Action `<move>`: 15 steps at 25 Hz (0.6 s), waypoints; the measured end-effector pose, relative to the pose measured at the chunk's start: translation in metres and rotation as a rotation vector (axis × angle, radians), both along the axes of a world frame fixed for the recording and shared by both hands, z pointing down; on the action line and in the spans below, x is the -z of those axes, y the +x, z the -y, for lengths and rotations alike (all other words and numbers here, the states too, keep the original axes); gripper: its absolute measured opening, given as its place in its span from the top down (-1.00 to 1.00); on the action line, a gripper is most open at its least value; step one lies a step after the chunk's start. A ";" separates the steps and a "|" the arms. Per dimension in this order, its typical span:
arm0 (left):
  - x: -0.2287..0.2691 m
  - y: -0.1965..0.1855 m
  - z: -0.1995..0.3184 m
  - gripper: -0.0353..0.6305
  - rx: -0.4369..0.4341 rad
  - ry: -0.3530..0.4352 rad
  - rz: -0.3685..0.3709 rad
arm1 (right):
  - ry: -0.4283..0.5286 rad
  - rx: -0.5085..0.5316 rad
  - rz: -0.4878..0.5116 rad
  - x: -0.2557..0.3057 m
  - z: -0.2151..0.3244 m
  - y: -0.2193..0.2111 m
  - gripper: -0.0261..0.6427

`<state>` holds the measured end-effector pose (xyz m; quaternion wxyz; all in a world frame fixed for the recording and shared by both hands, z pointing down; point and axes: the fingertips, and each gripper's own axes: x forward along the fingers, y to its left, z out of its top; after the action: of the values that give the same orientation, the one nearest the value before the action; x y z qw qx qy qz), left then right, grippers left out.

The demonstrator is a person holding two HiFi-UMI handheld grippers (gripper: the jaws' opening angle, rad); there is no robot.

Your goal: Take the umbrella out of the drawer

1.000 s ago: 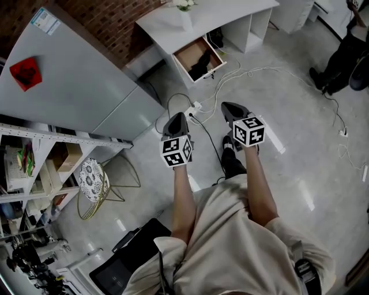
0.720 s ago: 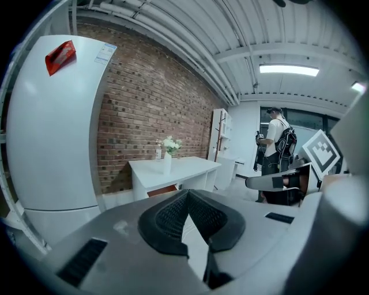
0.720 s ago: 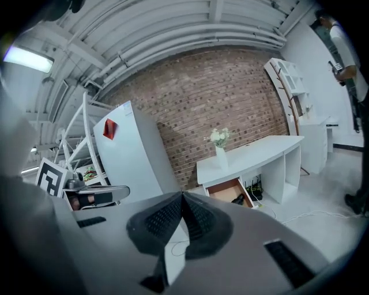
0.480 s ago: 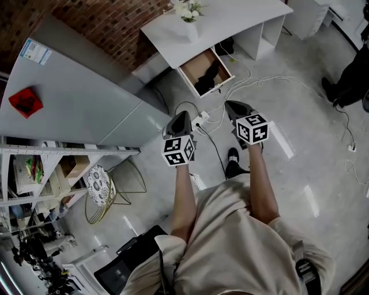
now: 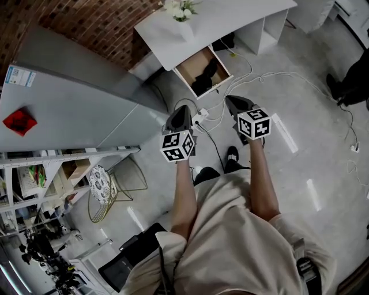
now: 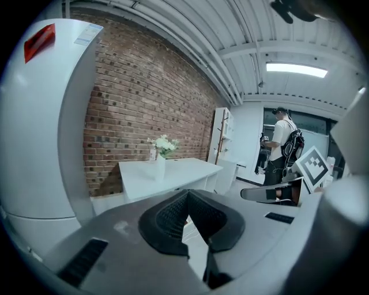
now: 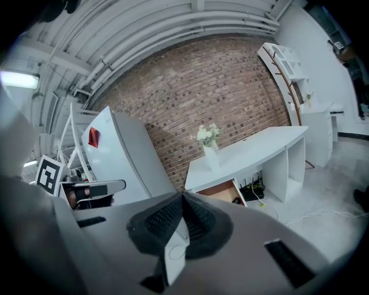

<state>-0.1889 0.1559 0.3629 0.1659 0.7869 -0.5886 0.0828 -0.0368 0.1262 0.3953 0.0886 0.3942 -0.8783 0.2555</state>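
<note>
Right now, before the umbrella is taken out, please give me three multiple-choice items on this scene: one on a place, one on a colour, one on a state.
1. Where is the dark umbrella relative to the white desk?
A on its top
B in its drawer
C behind it

2. What colour is the sticker on the grey refrigerator?
A red
B green
C yellow

3. How do the jaws of the left gripper stand?
A wide apart
B together, empty
C closed on the umbrella

Answers:
1. B, it lies inside the pulled-out drawer.
2. A, the patch is plainly red.
3. B, the pads meet with nothing between them.
</note>
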 end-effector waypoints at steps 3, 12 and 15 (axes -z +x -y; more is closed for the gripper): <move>-0.008 0.003 0.001 0.87 -0.008 -0.016 0.029 | -0.011 -0.010 -0.001 -0.007 0.001 0.010 0.72; -0.025 -0.002 0.016 0.87 0.030 -0.054 0.009 | -0.028 -0.038 -0.022 -0.018 0.014 0.034 0.72; -0.026 0.003 0.031 0.87 0.028 -0.044 -0.007 | -0.009 -0.038 -0.040 -0.014 0.025 0.039 0.72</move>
<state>-0.1861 0.1253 0.3886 0.1865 0.7750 -0.5970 0.0906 0.0027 0.1012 0.4097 0.1032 0.4156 -0.8675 0.2533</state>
